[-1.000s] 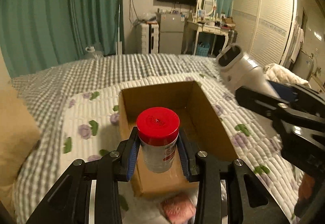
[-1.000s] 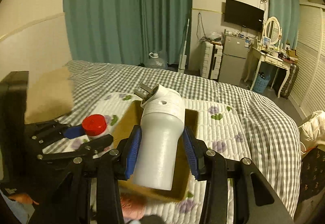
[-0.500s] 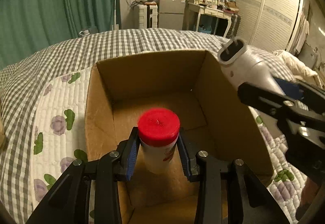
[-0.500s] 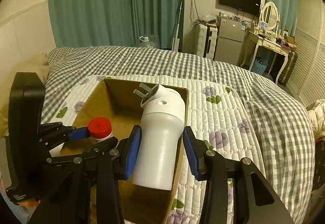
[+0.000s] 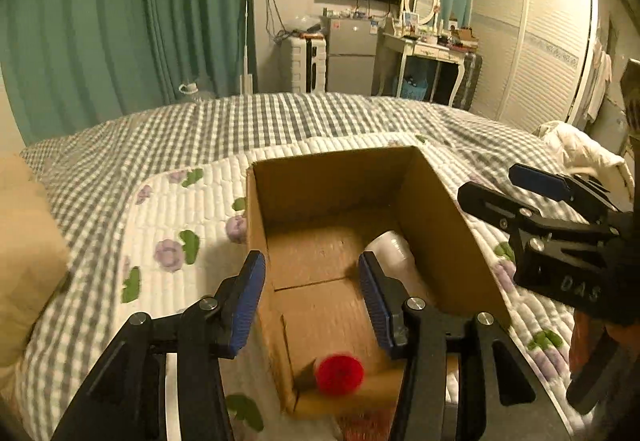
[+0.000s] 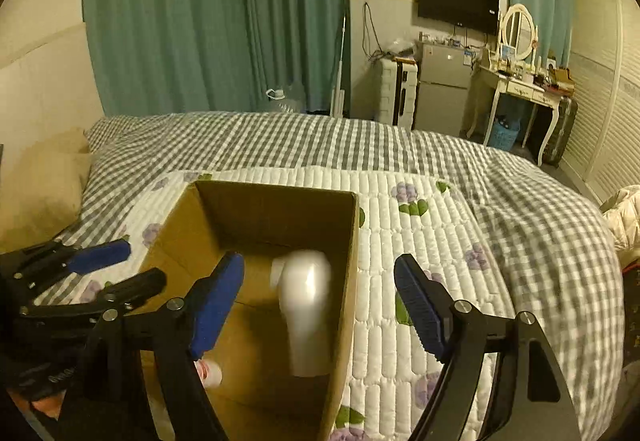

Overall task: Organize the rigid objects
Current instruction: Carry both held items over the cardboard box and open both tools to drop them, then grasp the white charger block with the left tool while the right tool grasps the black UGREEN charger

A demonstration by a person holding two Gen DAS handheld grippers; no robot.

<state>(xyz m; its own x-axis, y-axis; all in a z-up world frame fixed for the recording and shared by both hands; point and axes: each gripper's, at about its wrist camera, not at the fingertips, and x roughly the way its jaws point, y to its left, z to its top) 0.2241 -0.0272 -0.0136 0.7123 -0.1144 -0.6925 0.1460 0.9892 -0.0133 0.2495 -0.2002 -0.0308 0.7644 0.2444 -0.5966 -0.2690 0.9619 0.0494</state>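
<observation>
Both tongs have just been opening and now stand empty above the cardboard box (image 5: 440, 217): left gripper (image 5: 312, 305) partly spread, right gripper (image 6: 320, 305) wide. The red-capped bottle (image 5: 339, 373) is seen at the box's near edge, the white dryer (image 6: 306, 305) along its right wall, both blurred. Tongs are best lifted straight up, clear of the box walls, so nothing is knocked.

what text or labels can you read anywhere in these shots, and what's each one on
"DAS": pale letters on the black body of the right gripper, seen from the left wrist view.
Pale lettering on the left gripper body, in the right wrist view: too dark to read.
Stickers on the grey fridge: too small to read.
Red-capped bottle in the cardboard box: blurred, no readable label.
</observation>
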